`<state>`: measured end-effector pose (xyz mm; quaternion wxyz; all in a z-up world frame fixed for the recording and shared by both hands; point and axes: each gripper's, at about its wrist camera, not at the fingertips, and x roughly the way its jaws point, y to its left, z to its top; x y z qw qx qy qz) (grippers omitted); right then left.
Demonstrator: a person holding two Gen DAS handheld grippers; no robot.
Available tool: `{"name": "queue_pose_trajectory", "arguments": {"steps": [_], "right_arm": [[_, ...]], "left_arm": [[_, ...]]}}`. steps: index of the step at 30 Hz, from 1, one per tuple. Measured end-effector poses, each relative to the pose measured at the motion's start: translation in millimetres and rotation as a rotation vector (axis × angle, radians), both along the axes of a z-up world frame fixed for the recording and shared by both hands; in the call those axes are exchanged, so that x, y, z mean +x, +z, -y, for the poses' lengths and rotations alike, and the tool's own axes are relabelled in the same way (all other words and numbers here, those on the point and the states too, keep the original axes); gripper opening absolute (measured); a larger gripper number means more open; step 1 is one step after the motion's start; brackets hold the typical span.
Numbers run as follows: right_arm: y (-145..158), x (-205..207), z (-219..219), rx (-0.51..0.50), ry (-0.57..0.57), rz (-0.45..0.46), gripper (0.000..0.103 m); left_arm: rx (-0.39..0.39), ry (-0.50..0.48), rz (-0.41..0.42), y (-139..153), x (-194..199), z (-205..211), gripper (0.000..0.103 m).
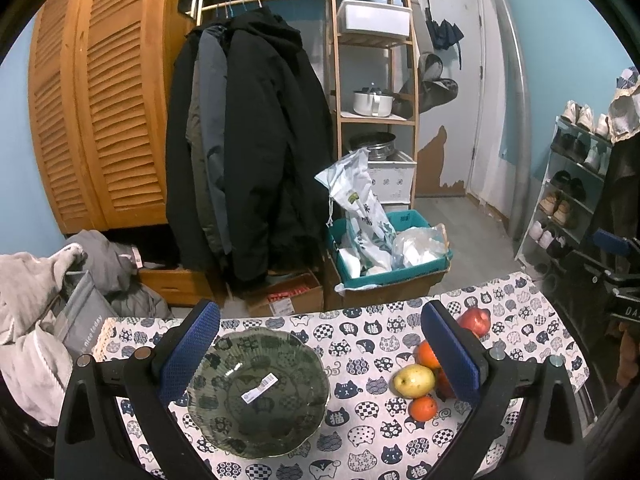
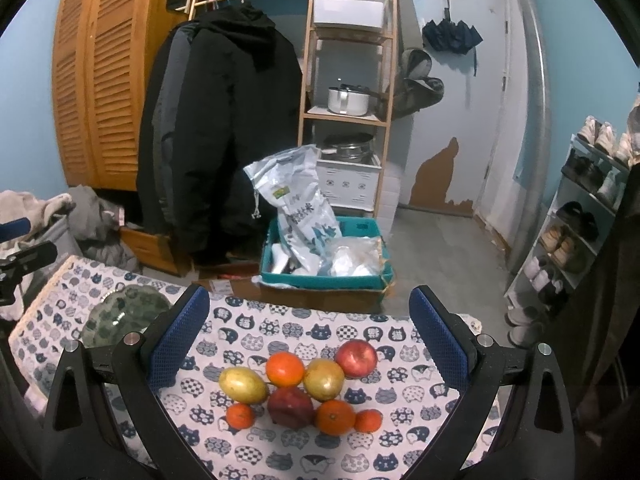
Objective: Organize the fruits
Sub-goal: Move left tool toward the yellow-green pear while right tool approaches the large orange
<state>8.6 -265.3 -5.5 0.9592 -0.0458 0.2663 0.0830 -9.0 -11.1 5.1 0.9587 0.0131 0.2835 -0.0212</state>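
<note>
a table covered by a cat-print cloth point(image 2: 280, 328), seen from both wrist cameras. the left gripper point(image 1: 320, 354) hangs above the cloth with its blue-padded fingers point(image 1: 192, 354) spread wide, holding nothing; between them, in the left wrist view, lies a dark green glass plate point(image 1: 258, 392) with a scalloped rim and a white barcode sticker point(image 1: 261, 388) near its centre. the plate carries no fruit. the right gripper point(image 2: 310, 344) is likewise spread wide and empty, its fingers point(image 2: 178, 346) framing the fruit cluster, which sits on the cloth to the right of the plate and apart from it.

fruit, right wrist view — far row, left to right: a yellow-green pear point(image 2: 243, 385), an orange point(image 2: 285, 369), a second yellowish pear point(image 2: 324, 378), a red apple point(image 2: 356, 359). near row: a small tangerine point(image 2: 240, 416), a dark red apple point(image 2: 291, 407), a larger orange point(image 2: 335, 417), and a small tangerine point(image 2: 369, 420) at the right end. most pieces touch their neighbours.

the same plate point(image 2: 124, 316) appears at the far left of the right wrist view, partly behind the left finger. beyond the table: dark coats point(image 1: 248, 152) on a rail, a louvred wooden wardrobe point(image 1: 96, 92), a teal crate point(image 2: 326, 256) with bags, a shoe rack point(image 2: 576, 216) at right.
</note>
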Motion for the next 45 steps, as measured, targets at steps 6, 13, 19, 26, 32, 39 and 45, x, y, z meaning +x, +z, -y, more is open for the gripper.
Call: {"name": "queue_pose_trajectory", "arguments": {"steps": [6,13,19,26,32,39,45], "right_arm": [[-12.9,7.7,11.6,-0.014,-0.031,-0.049,0.099],[-38.2,15.4,21.7,-0.06,-0.051,-0.131,0.099],[-62.3,22.5,33.1,-0.062,-0.063,-0.222,0.098],[-91.2,33.8,52.6,-0.05,-0.111,-0.326,0.095],[-119.3,43.2,60.5,-0.078,-0.113,-0.403,0.092],[-145.7,57.7,57.0,-0.097,-0.07,-0.489,0.091],[-165.5,68.2,53.8,-0.097,-0.048,-0.547,0.089]], "left_arm": [[0.001,-0.024,-0.034,-11.1,6.4,8.7,0.102],[-0.03,-0.051,-0.127,-33.1,19.1,17.1,0.102],[-0.031,-0.064,-0.181,-49.3,26.2,25.6,0.102],[-0.003,-0.088,-0.266,-73.4,38.7,44.8,0.102],[0.02,-0.103,-0.352,-100.7,50.7,62.7,0.102],[0.049,-0.126,-0.393,-117.4,64.3,81.4,0.102],[0.049,-0.131,-0.461,-144.2,78.6,94.3,0.102]]}}
